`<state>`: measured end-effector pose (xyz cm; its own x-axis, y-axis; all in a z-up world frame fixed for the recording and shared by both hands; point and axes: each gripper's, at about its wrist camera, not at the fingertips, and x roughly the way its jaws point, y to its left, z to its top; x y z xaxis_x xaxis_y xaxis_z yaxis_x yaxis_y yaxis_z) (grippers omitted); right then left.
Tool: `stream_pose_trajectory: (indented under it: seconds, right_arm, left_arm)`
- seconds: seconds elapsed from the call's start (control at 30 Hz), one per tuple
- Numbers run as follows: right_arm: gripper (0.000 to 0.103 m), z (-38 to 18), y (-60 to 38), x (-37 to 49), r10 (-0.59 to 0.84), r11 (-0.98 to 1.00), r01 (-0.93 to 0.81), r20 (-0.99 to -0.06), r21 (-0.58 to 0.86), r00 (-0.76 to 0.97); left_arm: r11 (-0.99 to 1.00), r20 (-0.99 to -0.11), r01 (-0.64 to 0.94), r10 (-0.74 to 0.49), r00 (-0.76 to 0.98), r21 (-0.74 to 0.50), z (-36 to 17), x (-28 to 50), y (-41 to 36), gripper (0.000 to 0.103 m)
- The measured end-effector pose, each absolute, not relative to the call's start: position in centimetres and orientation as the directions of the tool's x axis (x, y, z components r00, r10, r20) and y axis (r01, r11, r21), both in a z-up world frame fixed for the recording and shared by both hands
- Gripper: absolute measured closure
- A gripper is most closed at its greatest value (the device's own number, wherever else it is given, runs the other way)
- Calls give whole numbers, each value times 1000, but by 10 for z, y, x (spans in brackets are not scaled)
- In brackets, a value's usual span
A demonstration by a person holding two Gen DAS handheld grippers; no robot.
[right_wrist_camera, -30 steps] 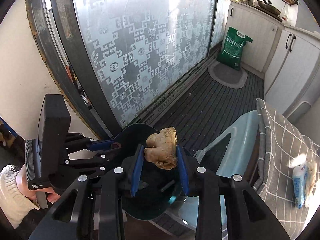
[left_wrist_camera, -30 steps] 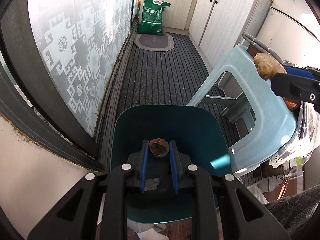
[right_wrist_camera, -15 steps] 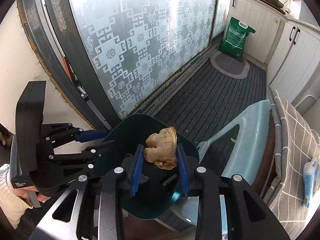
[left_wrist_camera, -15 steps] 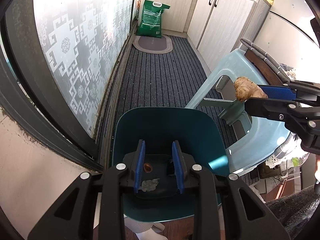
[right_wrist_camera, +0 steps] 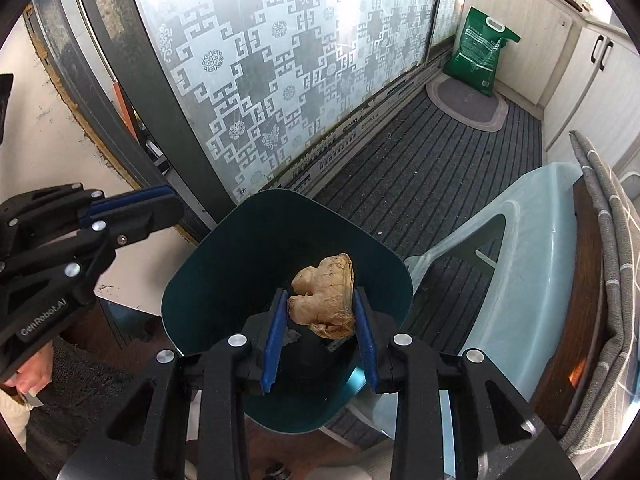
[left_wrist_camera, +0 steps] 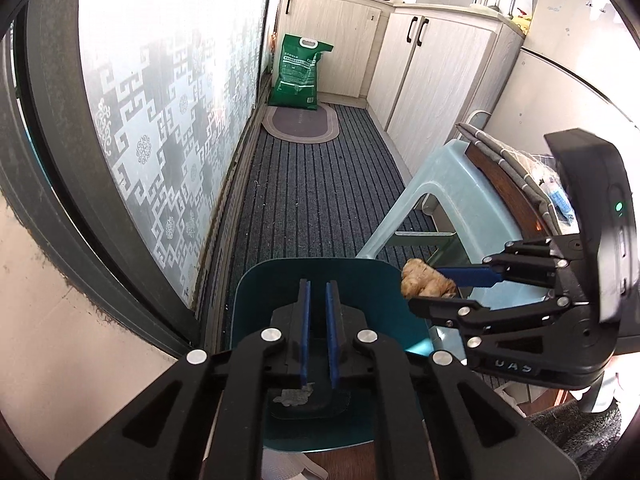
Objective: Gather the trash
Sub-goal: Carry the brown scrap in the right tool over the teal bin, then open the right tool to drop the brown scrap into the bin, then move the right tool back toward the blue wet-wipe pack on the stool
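The bin (right_wrist_camera: 224,280) is dark teal and the ginger piece (right_wrist_camera: 324,300) is pale tan. The floor mat (left_wrist_camera: 320,200) is dark grey with stripes, the sack (left_wrist_camera: 300,72) is green, and the stool (left_wrist_camera: 472,208) is light blue.

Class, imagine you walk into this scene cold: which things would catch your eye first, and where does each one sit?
First the knobbly tan ginger root, clamped between the blue pads of the right gripper directly above the open teal bin. Next the left gripper, its jaws closing with nothing between them, beside the bin. Behind both runs the frosted patterned glass door, with a green sack standing at the corridor's far end.
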<state>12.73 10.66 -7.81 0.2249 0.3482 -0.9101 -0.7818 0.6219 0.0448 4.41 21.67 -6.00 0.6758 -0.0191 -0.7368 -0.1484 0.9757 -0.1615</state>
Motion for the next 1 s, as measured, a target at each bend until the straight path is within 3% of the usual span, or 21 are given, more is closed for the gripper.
stream_pose_trajectory:
  seconds: [0.47,0.53,0.8,0.87,1.0]
  right_arm:
    - [69,-134,111,113,220,573,-819,-962,-5,160]
    - [60,-135,107,111,222,572,-820,-962,-5,161]
    - [59,-115,98,106,271,553,-833,-943,-12,194]
    - [60,-106,95,104,296,548,-836,-933,-9,204]
    - [74,-83,87,101,347,542,-841,-909,-7,231]
  left_arm:
    - [977,-635,-116,-26,772,-181,0,34,200,97]
    - [975,-624,-114,-29,781,-189,6,33,199,97]
    - [974,-582,-102,-37,813,-204,28,32,190,97]
    - [975,-575,-94,-39,817,-200,33,32,185,97]
    - [979,-564,-86,-33,825,-182,40,33,176,95]
